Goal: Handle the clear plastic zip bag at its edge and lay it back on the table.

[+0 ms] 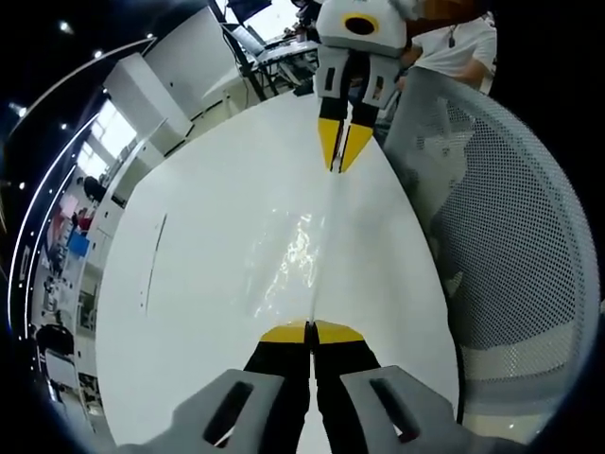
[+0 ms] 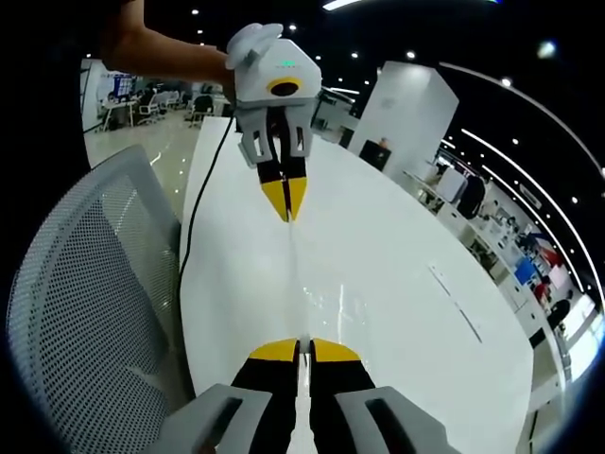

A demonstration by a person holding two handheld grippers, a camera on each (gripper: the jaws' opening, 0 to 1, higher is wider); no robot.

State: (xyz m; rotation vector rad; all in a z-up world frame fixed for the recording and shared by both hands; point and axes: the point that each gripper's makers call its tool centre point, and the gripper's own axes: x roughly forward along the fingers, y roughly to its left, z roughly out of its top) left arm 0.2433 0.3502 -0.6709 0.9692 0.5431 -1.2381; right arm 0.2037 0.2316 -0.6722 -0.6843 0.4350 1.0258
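The clear plastic zip bag [image 1: 295, 253] hangs stretched between my two grippers above the white table [image 1: 189, 312], glinting with reflections. In the left gripper view my left gripper [image 1: 310, 333] is shut on the bag's near edge, and the right gripper [image 1: 338, 163] comes in from the top, shut on the far edge. In the right gripper view the bag [image 2: 296, 284] shows almost edge-on as a thin line. My right gripper [image 2: 304, 350] pinches its near end there, and the left gripper [image 2: 286, 214] pinches the far end.
A grey mesh chair [image 1: 515, 236] stands close beside the table edge, also seen as the chair [image 2: 85, 284]. A black cable [image 2: 194, 222] runs along that edge. A thin dark line [image 2: 456, 301] marks the white tabletop [image 2: 406, 274]. Office desks stand behind.
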